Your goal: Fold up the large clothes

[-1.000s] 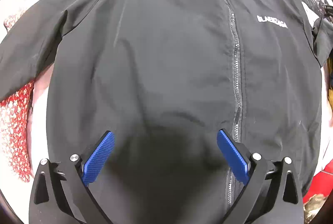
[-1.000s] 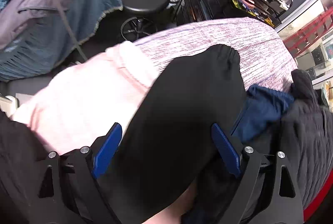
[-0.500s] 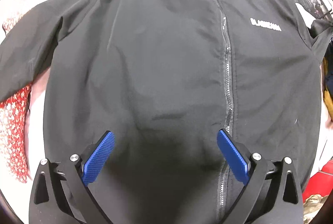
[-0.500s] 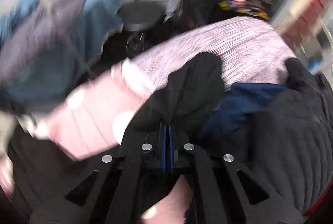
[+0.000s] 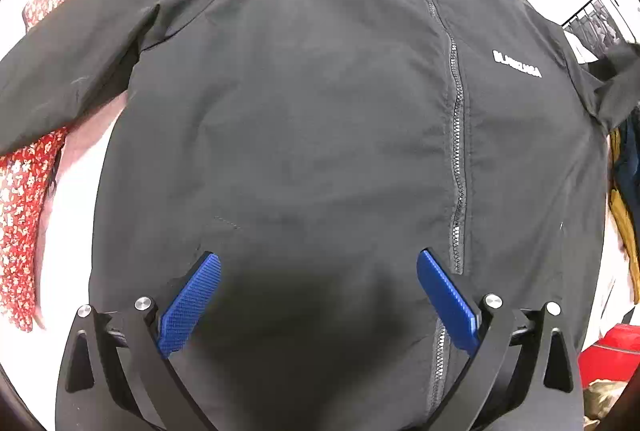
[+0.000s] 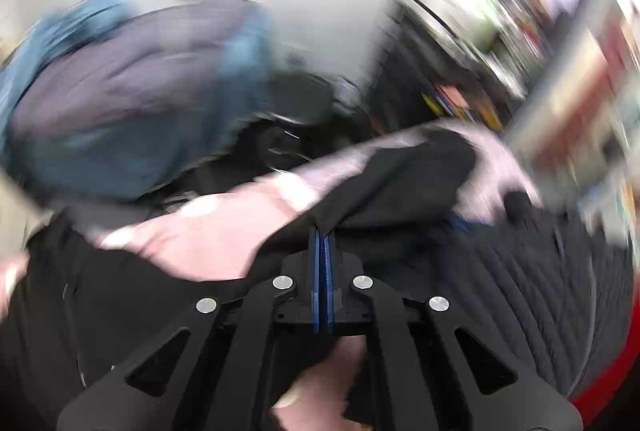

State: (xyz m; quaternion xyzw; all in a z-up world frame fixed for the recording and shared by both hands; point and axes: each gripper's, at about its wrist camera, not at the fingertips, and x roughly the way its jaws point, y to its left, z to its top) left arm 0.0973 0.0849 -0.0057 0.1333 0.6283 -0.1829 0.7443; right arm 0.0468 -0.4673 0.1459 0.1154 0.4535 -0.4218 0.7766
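Observation:
A black zip jacket (image 5: 320,119) lies spread front-up and fills the left wrist view, with a white logo (image 5: 517,63) on its chest and its collar at the top. My left gripper (image 5: 318,267) is open and empty just above the jacket's lower front. In the blurred right wrist view, my right gripper (image 6: 323,237) is shut on the jacket's black sleeve (image 6: 404,175), which is lifted off a pink garment (image 6: 208,227).
A red floral cloth (image 5: 24,215) lies under the jacket's left sleeve. Yellow and navy clothes (image 5: 624,191) sit at the right edge. A dark quilted garment (image 6: 552,295), blue-grey fabric (image 6: 132,103) and a wire rack (image 6: 452,71) show around the right gripper.
My right gripper closed on the jacket sleeve and is lifting it fast, blurring its view. My left gripper pulled back a little, so more of the jacket shows.

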